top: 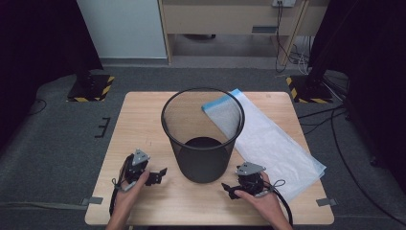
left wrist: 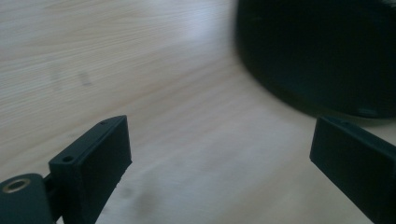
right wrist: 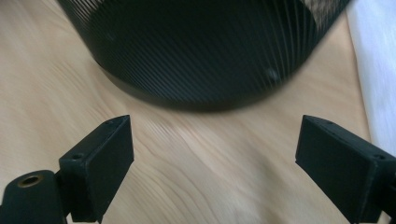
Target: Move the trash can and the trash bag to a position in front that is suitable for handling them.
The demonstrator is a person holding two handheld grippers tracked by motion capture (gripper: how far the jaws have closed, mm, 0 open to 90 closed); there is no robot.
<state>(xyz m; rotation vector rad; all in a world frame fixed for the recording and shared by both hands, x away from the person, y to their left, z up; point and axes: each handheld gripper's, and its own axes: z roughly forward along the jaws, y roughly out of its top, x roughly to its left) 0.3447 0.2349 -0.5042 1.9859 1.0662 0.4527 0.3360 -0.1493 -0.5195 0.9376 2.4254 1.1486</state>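
The mesh wastebasket (top: 203,135) stood upright at the centre of the high view, on the wooden surface (top: 143,124), with a white plastic bag (top: 273,143) lying flat to its right and partly behind it. The left claw (top: 160,173) rested at lower left of the basket, jaws spread and empty; the right claw (top: 229,190) rested at lower right, jaws likewise spread and pinching nothing. Both pointed inward toward the basket base — near it, not touching.

Probable faults from this position:

- The basket was tall, light and narrow at the base; a push from one claw against its wall would likely tip or slide it.
- The bag (right wrist: 378,60) lay flat on the surface — thin film of this kind would probably slip from the jaws, or be pinched in only one layer, leaving the mouth closed.
- The right claw's trailing cable lay close to the bag's edge and could drag it.
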